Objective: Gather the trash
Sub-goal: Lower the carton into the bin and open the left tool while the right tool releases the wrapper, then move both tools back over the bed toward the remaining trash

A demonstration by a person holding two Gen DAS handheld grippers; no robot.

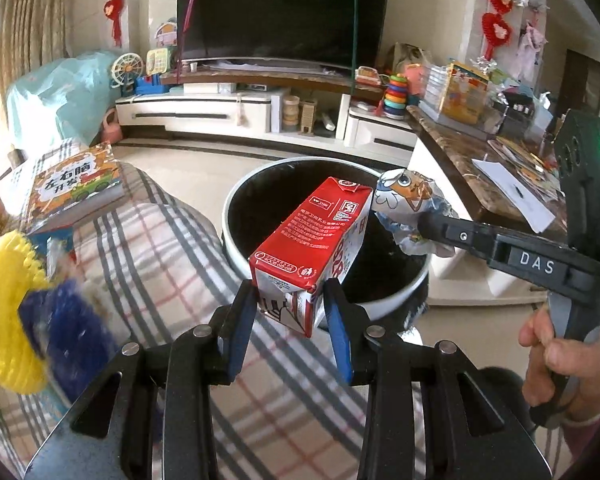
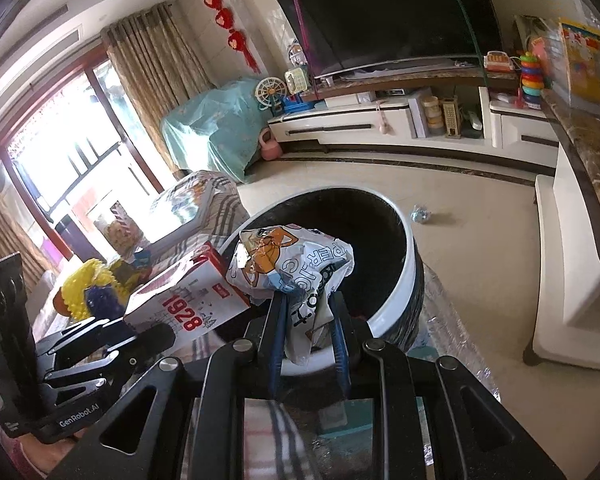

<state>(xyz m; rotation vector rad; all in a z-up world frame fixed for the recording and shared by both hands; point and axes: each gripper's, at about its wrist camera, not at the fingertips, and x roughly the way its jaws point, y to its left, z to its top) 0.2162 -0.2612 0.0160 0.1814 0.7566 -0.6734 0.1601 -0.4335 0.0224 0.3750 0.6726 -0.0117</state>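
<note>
1. left wrist view: left hand-held gripper (image 1: 290, 300) clenched on the red milk carton (image 1: 314, 240), held tilted with its far end over the rim of the black trash bin (image 1: 396, 300).
2. right wrist view: right hand-held gripper (image 2: 308, 320) clamped on a crumpled cartoon wrapper (image 2: 292, 264), poised above the bin's near rim (image 2: 392, 312).
3. carton and wrapper nearly touching above the opening; likely to knock together if let go at once.
4. carton's held end outside the rim, above the checked sofa cover (image 1: 148, 248); could tip back onto it if let go now.
5. light wrapper could catch on the pads or drift to the floor.
6. small blue scrap (image 2: 420, 214) on the floor beyond the bin, not yet collected.
</note>
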